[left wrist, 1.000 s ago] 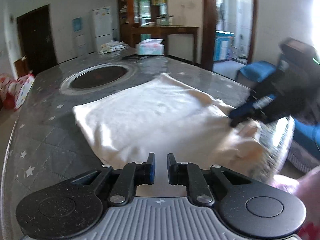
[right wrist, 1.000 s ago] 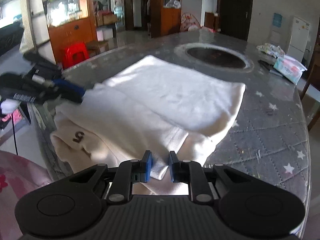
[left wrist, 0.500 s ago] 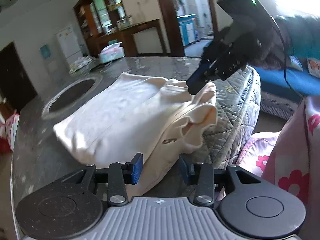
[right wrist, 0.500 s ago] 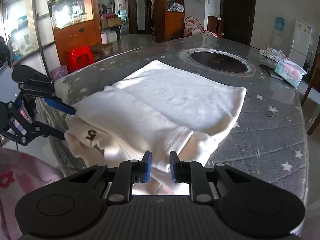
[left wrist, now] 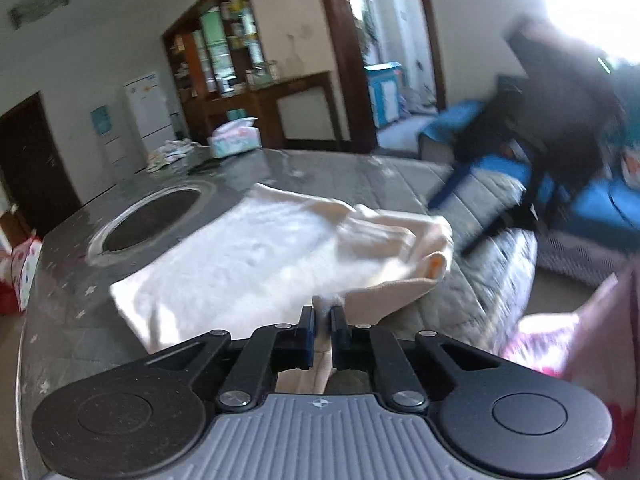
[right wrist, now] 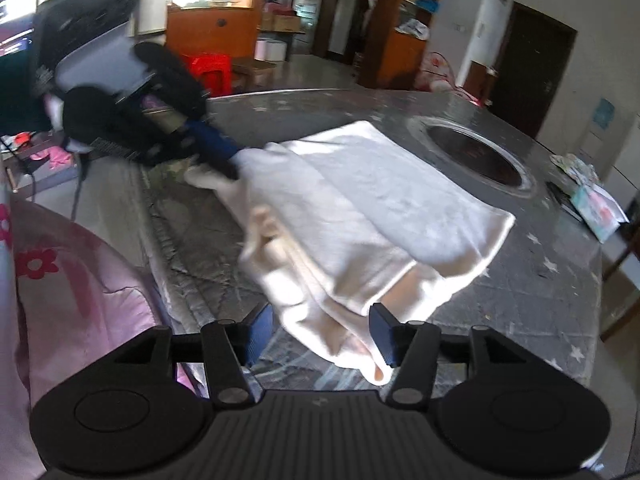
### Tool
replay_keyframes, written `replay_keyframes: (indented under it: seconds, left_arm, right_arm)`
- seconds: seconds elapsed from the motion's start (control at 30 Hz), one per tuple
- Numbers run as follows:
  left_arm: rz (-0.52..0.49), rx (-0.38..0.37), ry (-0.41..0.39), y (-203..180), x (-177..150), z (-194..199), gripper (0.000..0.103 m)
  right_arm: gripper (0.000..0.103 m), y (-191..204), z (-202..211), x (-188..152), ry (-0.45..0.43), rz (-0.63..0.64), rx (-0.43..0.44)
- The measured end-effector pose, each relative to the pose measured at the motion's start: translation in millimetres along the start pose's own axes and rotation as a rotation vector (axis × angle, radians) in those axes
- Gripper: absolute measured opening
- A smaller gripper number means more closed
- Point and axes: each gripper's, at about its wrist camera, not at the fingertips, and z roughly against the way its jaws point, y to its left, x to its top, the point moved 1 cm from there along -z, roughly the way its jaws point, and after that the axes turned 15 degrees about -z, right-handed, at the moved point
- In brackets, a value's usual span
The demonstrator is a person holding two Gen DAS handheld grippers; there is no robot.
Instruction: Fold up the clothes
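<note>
At the table's (left wrist: 408, 176) near edge, the left gripper (left wrist: 322, 320) had just clamped shut on a fold of the cream garment (left wrist: 256, 256). The right gripper (right wrist: 320, 330), jaws opening, had let go; cloth lay loose between them, so another fold seemed ready.

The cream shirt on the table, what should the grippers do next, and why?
Probably close the right gripper on the cream shirt. Its fingers are opening around the near edge without pinching it, while the left gripper is shut on the other corner, so both could then lift together.
</note>
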Motion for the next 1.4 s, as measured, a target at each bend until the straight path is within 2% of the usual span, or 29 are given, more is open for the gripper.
replay_keyframes:
  seconds: [0.2,0.3,0.4,0.47,0.5,0.53,0.6,0.77,0.8,0.87,0.93,1.03,1.23,1.3,1.4]
  left_arm:
    - [0.082,-0.002,-0.010,29,7,-17,0.008]
    - [0.115,-0.025,-0.007,40,6,-26,0.008]
    - [0.134,-0.037,-0.003,45,2,-32,0.008]
    - [0.148,-0.047,0.003,47,-1,-34,0.008]
    - [0.158,-0.054,0.006,47,-3,-35,0.008]
    - [0.165,-0.061,0.009,47,-5,-35,0.008]
    - [0.171,-0.072,0.015,46,-8,-34,0.011]
    - [0.153,-0.077,0.023,37,-14,-20,0.015]
    - [0.143,-0.075,0.029,35,-15,-17,0.016]
    - [0.118,-0.064,0.040,29,-18,-9,0.026]
    - [0.095,-0.053,0.046,22,-22,-3,0.042]
    - [0.054,-0.039,0.060,11,-27,4,0.044]
    - [-0.055,-0.008,0.108,-2,-40,1,0.043]
    - [-0.074,0.002,0.116,-2,-43,1,0.036]
    - [-0.073,0.001,0.113,1,-48,0,0.016]
  right_arm:
    - [0.055,6,-18,1,-0.032,0.056,-0.010]
    - [0.055,2,-27,6,-0.040,0.048,0.013]
    - [0.047,-6,-39,11,-0.022,0.008,0.038]
    - [0.037,-11,-45,13,-0.014,-0.020,0.059]
    - [0.025,-12,-45,14,-0.014,-0.018,0.073]
    - [0.020,-12,-45,15,-0.004,-0.021,0.089]
    - [0.015,-14,-47,17,0.005,-0.038,0.088]
    - [0.014,-21,-48,21,0.015,-0.090,0.101]
    - [0.014,-22,-48,22,0.016,-0.097,0.105]
    - [0.014,-23,-48,24,0.015,-0.104,0.109]
    - [0.014,-23,-48,26,0.013,-0.114,0.109]
    - [0.014,-23,-47,27,0.012,-0.118,0.110]
    - [0.014,-22,-45,27,0.001,-0.118,0.095]
    - [0.014,-21,-45,27,-0.003,-0.117,0.089]
    - [0.011,-20,-45,27,-0.015,-0.119,0.080]
